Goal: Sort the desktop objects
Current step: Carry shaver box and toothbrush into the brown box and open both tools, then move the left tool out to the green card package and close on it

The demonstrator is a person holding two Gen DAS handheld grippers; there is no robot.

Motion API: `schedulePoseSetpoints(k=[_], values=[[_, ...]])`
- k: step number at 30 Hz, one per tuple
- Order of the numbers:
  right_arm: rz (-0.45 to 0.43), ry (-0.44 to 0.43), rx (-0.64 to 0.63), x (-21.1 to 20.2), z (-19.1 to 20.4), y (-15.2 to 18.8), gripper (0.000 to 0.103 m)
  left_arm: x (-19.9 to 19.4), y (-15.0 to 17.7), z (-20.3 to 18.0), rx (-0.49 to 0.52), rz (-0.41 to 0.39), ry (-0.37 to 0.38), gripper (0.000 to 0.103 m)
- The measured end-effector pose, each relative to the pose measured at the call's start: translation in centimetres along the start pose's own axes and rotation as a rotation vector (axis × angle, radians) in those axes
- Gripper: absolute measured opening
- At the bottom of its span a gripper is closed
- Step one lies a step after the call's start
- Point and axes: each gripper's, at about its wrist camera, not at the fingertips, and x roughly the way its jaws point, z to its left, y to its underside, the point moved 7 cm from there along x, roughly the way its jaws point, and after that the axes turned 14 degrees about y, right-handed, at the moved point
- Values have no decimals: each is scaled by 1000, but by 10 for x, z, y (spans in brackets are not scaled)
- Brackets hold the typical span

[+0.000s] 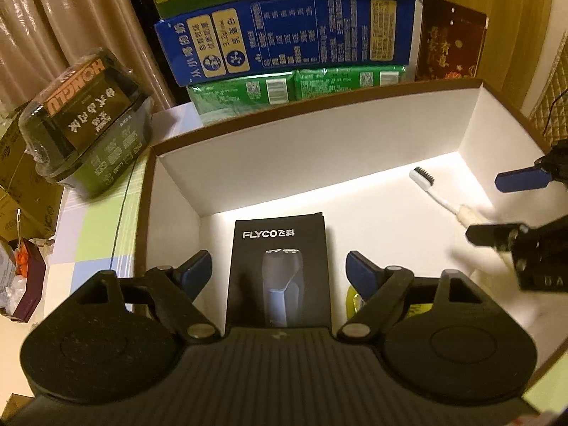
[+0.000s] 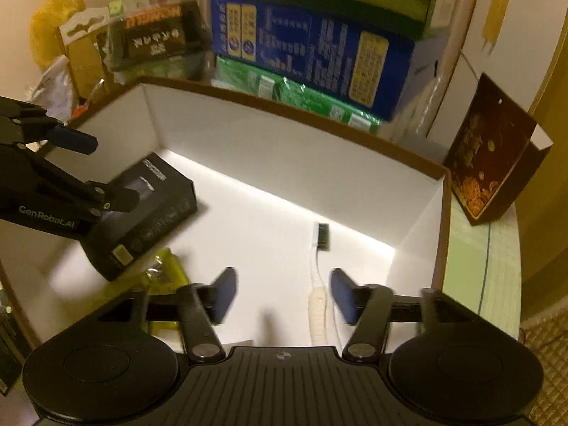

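A white cardboard box with a brown rim (image 1: 319,149) (image 2: 284,149) holds the objects. A black FLYCO shaver box (image 1: 278,266) (image 2: 149,213) lies flat on its floor, between the fingers of my left gripper (image 1: 280,269) (image 2: 110,174), which is open with a gap on each side. A white toothbrush with black bristles (image 2: 317,305) (image 1: 440,198) lies on the floor between the fingers of my right gripper (image 2: 284,294) (image 1: 486,207), closer to the right finger. That gripper is open and holds nothing. A yellow packet (image 2: 167,269) (image 1: 355,300) lies beside the shaver box, partly hidden.
Behind the box stand a blue carton (image 1: 284,35), green packs (image 1: 294,85) and a dark red gift box (image 1: 451,39). A black wrapped HONGLU pack (image 1: 88,117) sits to the left on a checked tablecloth (image 1: 96,230), with cardboard clutter at the far left.
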Motion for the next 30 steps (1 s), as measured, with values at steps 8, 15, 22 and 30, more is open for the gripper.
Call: schedulePoseSetpoints(k=[8, 15, 22, 30], values=[[-21, -29, 65, -31, -6, 4, 90, -31, 7, -6, -8, -43, 17, 87], [-59, -45, 136, -74, -14, 17, 97, -73, 21, -18, -18, -89, 43, 90], [-95, -44, 178, -118, -18, 41, 99, -121, 45, -29, -34, -134, 49, 93], [-87, -44, 187, -156, -7, 84, 101, -172, 85, -33, -41, -167, 23, 95]])
